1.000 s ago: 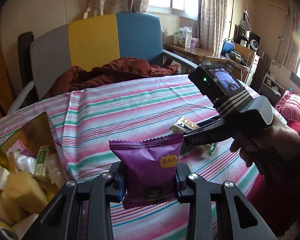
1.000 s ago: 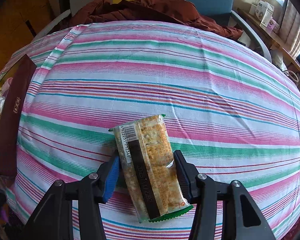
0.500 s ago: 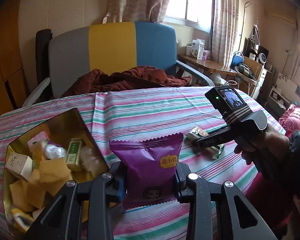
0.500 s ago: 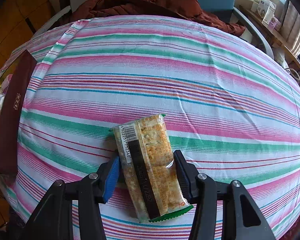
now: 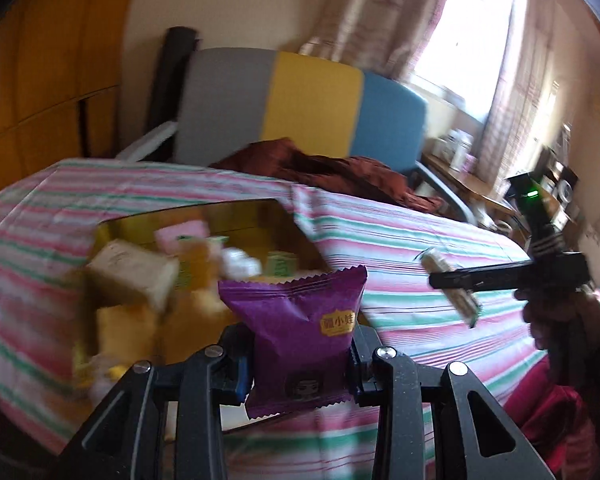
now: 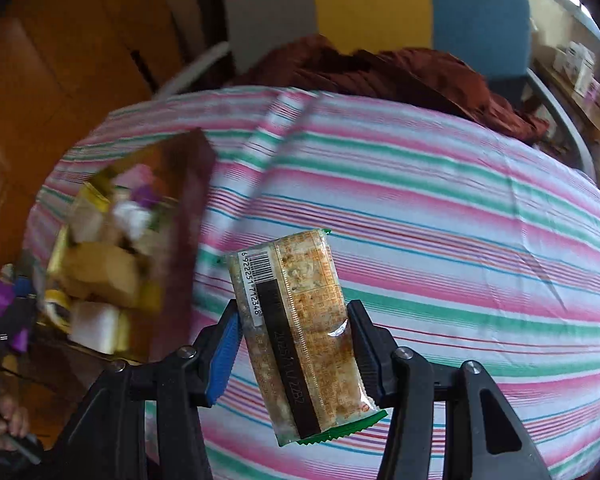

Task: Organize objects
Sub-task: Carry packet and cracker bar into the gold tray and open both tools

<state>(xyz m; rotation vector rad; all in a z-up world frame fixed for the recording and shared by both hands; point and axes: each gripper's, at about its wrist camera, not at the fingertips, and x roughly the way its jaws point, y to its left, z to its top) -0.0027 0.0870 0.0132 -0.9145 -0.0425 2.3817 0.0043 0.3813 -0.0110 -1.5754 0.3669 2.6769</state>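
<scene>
Holding a purple snack packet upright, my left gripper has its jaws closed on the packet's lower sides, just near of the open gold box of mixed snacks on the left of the striped tablecloth. My right gripper has its jaws pressed on both long edges of a clear cracker packet, lifted above the cloth, right of the box. Beyond the table, a brown garment lies on the grey, yellow and blue chair.
</scene>
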